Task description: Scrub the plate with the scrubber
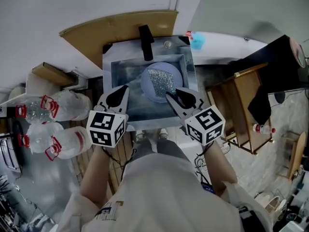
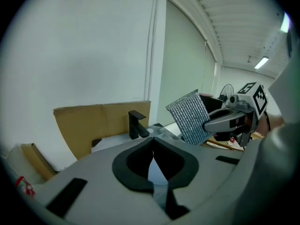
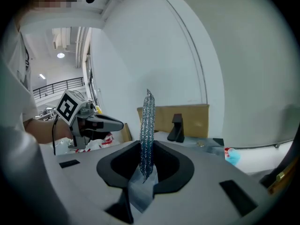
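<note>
Shirt front and both forearms are filling the bottom of the head view, marker cubes just beyond them. Past those, I'm holding both tools over the sink (image 1: 120, 67).

Left tool (image 2: 152, 157): jaws are closed together, nothing between them, hanging over the sink's left side.

Right tool (image 3: 146, 168): jaws are clamping the lower edge of the scrubber (image 3: 148, 125), a thin silvery mesh pad.

Plate (image 1: 146, 90): pale blue, sitting in the sink basin below the black faucet (image 1: 146, 41). From the head view the scrubber is overlapping the plate's middle. I can't tell whether it is touching; the left gripper view is showing it lifted in the air, so I'm judging it as hovering over the plate.

Step in hand, as I'm reading it: I'm bringing the scrubber to the plate, and scrubbing is not yet under way.

Next move, my judgement: I'm needing to tip the right tool forward and down so a broad face of the pad, not its edge, is meeting the plate, then press and rub. The plate is looking free to slide in the basin, so the left tool may be needed to pin the rim.

Orientation: the scrubber's long axis is running straight out from the right tool's jaws. It is standing upright and edge-on in the right gripper view. Its free end is pointing up and away from me, toward the faucet. Its broad face is turning toward the left tool.
</note>
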A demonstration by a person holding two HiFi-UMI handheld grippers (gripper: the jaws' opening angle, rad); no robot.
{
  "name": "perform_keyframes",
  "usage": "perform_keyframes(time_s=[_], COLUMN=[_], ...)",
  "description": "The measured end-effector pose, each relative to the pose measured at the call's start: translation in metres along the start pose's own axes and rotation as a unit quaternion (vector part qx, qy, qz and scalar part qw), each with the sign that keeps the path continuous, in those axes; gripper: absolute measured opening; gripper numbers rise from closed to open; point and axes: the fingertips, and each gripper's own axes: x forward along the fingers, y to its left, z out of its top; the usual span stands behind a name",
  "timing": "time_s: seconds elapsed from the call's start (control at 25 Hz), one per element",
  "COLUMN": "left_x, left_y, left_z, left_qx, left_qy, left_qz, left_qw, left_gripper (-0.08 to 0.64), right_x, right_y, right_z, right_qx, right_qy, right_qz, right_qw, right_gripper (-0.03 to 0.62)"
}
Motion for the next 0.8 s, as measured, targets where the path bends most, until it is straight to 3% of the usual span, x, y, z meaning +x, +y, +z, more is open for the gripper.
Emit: perform_keyframes(time_s=[0.2, 0.36, 0.68, 0.72, 0.8], left_x=[0.036, 0.062, 0.114, 0.121, 0.133], left_y=[0.011, 0.018, 0.017, 0.017, 0.015], left_z=[-0.036, -0.069, -0.131, -0.140, -0.157], left_qx=[-0.037, -0.036, -0.106, -0.119, -0.147], left_qy=[0.040, 0.083, 0.137, 0.143, 0.155], left_qz=[-0.028, -0.049, -0.094, -0.098, -0.108], left_qw=[0.9981, 0.9947, 0.9804, 0.9777, 0.9708], left_gripper=[0.018, 0.020, 0.021, 0.034, 0.152], right_x=[0.047, 0.081, 0.124, 0.129, 0.137], right_y=[-0.012, -0.030, -0.052, -0.054, -0.060], right_z=[-0.040, -0.075, -0.137, -0.145, -0.161], right_qx=[0.015, 0.038, 0.079, 0.081, 0.086], right_qy=[0.056, 0.093, 0.152, 0.160, 0.175], right_qz=[0.011, -0.001, -0.002, -0.002, -0.003], right_qw=[0.998, 0.995, 0.985, 0.984, 0.981], right_gripper=[0.101, 0.101, 0.101, 0.101, 0.101])
